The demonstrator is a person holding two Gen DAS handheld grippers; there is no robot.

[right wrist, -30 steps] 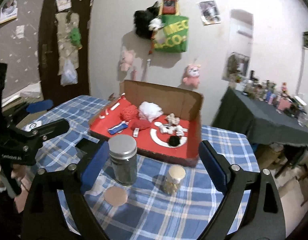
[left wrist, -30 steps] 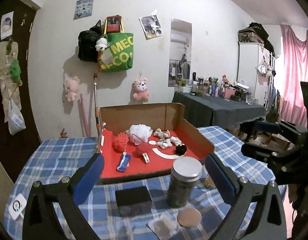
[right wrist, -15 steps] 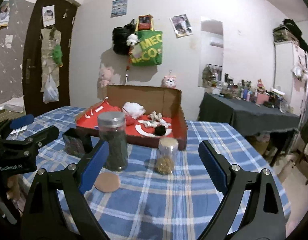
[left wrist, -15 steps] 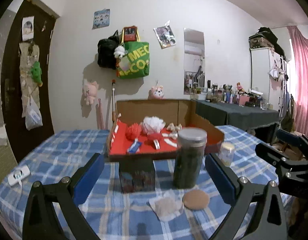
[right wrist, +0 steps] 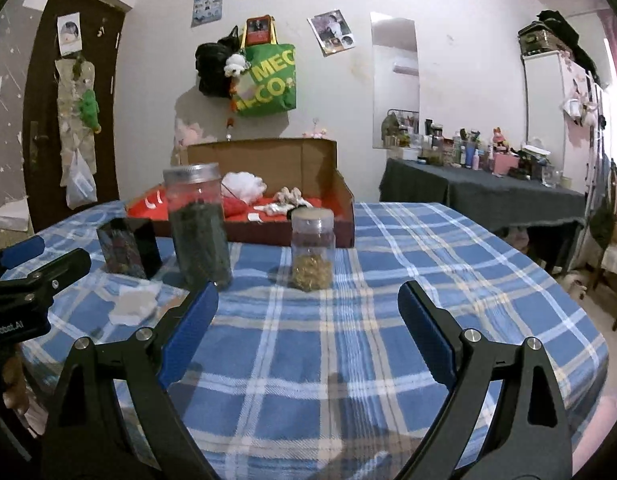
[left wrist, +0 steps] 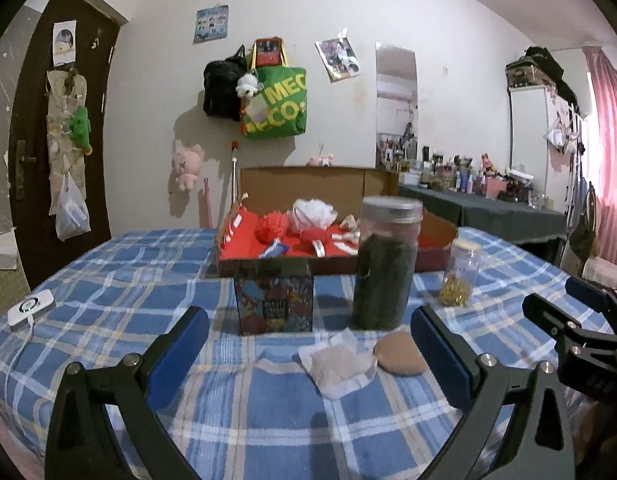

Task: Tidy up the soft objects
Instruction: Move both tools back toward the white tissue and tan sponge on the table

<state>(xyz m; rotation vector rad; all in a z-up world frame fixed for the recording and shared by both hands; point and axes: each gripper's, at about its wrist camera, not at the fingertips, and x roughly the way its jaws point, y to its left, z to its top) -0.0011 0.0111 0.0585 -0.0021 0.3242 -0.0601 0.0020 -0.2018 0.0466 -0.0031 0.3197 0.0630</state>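
The white crumpled pad point(left wrist: 339, 362) and the tan round puff point(left wrist: 400, 358) lie side by side on the checked counter point(left wrist: 120, 288), the puff to the right, both just beyond the left tool point(left wrist: 308, 354) and between its spread blue tips, so this tool is the nearer. It stands wide open and holds nothing. The right tool point(right wrist: 308, 322) is also wide open and empty, with the soft things off to its left. Farther off stand the dark jar point(left wrist: 382, 264), the printed tin point(left wrist: 273, 300) and the cardboard box point(left wrist: 308, 178).

The checked table point(left wrist: 108, 288) carries a cardboard box point(left wrist: 436, 240), two jars, a tin, a round pad.
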